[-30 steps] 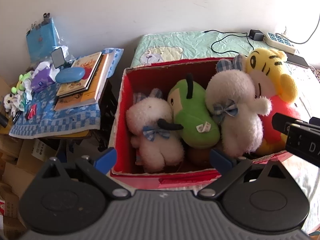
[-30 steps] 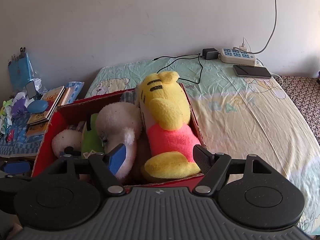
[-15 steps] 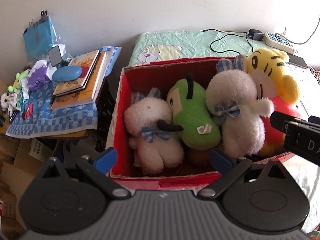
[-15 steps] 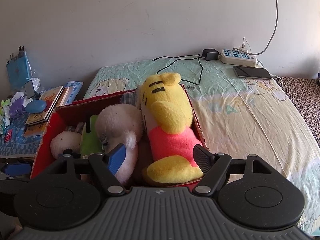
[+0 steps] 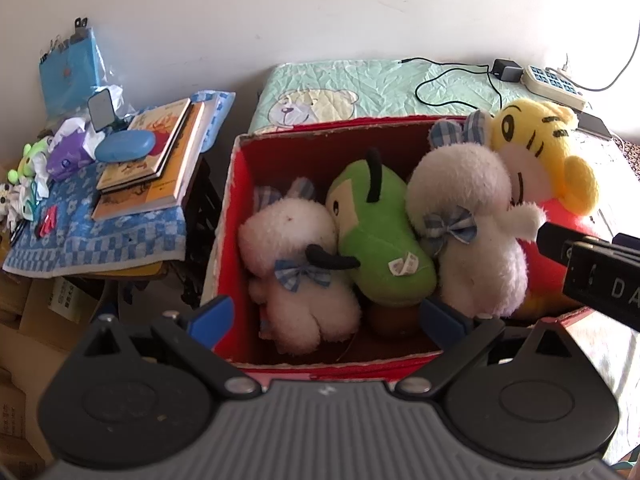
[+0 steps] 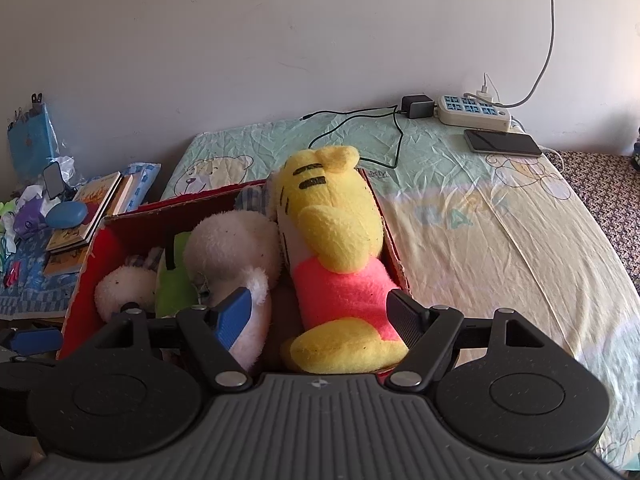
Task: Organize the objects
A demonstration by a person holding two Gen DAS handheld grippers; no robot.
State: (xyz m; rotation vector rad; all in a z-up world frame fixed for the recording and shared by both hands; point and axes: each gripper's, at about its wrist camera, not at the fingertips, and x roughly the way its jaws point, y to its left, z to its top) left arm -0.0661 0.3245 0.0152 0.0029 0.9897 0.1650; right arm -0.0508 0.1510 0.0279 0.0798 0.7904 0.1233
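A red cardboard box (image 5: 228,232) (image 6: 80,296) on the bed holds several plush toys. Side by side lie a small white plush with a blue bow (image 5: 296,276), a green plush (image 5: 380,248), a bigger white plush (image 5: 472,232) (image 6: 232,252) and a yellow tiger plush in pink (image 5: 548,164) (image 6: 336,256). My left gripper (image 5: 324,316) hangs open above the box's near edge, holding nothing. Over the near right corner of the box my right gripper (image 6: 320,316) is open too, its fingers either side of the tiger's legs without gripping them.
A side table with a blue checked cloth (image 5: 100,240) carries books (image 5: 156,160), a blue case (image 5: 124,146) and small toys. On the bed sheet (image 6: 500,240) lie a power strip (image 6: 474,112), a charger cable (image 6: 360,124) and a phone (image 6: 502,142). Cardboard boxes sit low left.
Both grippers have drawn back and up slightly from the box, so it sits a little lower and smaller in view. The toys have not moved.
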